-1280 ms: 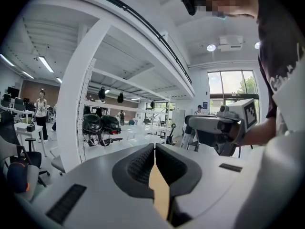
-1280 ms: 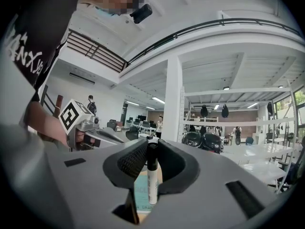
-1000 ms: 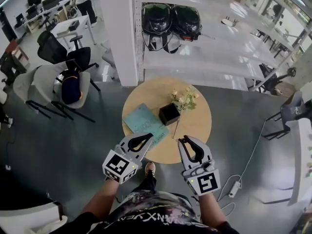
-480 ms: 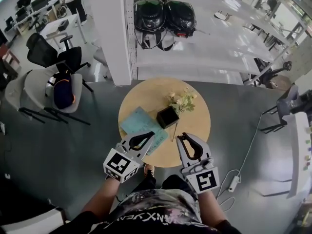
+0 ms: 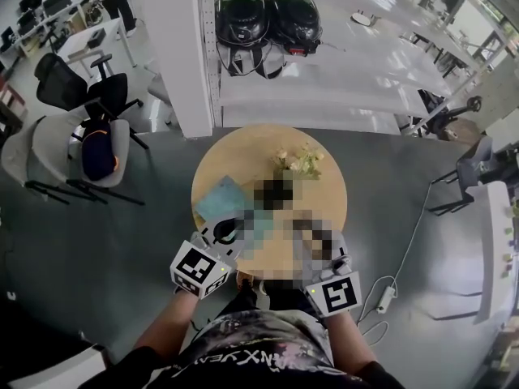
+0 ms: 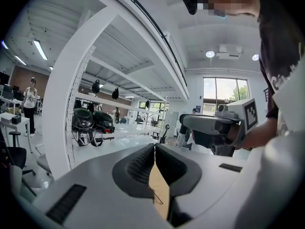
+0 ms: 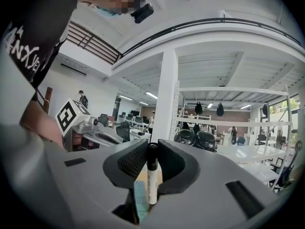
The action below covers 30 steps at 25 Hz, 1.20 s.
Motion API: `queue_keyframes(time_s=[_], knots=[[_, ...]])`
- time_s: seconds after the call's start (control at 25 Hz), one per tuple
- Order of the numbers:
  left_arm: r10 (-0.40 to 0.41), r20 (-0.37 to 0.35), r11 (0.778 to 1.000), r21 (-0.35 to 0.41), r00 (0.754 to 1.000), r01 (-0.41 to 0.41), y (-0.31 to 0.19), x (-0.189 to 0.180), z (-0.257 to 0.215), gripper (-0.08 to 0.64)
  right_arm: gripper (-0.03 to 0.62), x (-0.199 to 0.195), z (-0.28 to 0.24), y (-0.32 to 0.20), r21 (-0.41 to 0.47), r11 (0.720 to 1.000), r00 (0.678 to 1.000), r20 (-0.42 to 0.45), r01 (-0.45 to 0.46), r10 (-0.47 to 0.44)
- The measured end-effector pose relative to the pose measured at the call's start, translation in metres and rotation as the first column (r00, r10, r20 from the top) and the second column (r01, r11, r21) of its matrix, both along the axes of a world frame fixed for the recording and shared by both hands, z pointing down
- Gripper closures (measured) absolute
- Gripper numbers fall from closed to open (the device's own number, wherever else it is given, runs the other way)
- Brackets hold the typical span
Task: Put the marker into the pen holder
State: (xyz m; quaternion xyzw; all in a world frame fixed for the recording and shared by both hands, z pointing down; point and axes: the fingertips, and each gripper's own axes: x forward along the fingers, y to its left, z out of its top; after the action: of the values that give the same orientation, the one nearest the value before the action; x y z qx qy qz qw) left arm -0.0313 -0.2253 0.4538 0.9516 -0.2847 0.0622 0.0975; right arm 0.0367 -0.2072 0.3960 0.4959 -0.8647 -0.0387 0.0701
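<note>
A white marker with a black cap (image 7: 152, 173) stands upright between the jaws of my right gripper (image 7: 152, 149), which is shut on it. In the head view a mosaic patch covers that gripper's jaws, and only its marker cube (image 5: 339, 292) shows at the table's near edge. My left gripper (image 5: 242, 217) hangs over the near left of the round wooden table (image 5: 235, 156). Its jaws are shut on nothing (image 6: 155, 149). The black pen holder (image 5: 278, 190) stands mid-table beside pale flowers (image 5: 298, 162), also blurred by the patch.
A teal notebook (image 5: 212, 199) lies on the table under the left gripper. White shelving with two black helmets (image 5: 268, 23) stands behind the table. Office chairs (image 5: 97, 148) are at the left. A cable with a white block (image 5: 388, 294) lies on the floor at the right.
Both grippers have edged forward over the table's near edge. The marker stays in the right jaws and the left jaws stay shut.
</note>
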Motion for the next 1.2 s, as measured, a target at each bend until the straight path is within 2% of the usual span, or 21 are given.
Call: queue_keyframes(time_s=[0.64, 0.8, 1.0, 1.2], knots=[[-0.04, 0.021, 0.999, 0.016, 0.999, 0.04, -0.041, 0.027, 0.014, 0.534, 0.525, 0.021, 0.026, -0.048, -0.016, 0.999, 0.998, 0.039, 0.039, -0.039], [-0.081, 0.003, 0.995, 0.051, 0.997, 0.081, -0.055, 0.034, 0.018, 0.534, 0.525, 0.028, 0.038, -0.061, -0.026, 0.998, 0.997, 0.048, 0.055, -0.053], [-0.084, -0.006, 0.995, 0.054, 0.996, 0.084, -0.07, 0.048, 0.027, 0.534, 0.525, 0.035, 0.053, -0.08, -0.032, 0.997, 0.996, 0.044, 0.073, -0.072], [-0.082, 0.029, 0.995, 0.054, 0.996, 0.08, -0.084, 0.057, 0.046, 0.534, 0.525, 0.035, 0.076, -0.096, -0.03, 0.994, 0.994, 0.036, 0.107, -0.106]])
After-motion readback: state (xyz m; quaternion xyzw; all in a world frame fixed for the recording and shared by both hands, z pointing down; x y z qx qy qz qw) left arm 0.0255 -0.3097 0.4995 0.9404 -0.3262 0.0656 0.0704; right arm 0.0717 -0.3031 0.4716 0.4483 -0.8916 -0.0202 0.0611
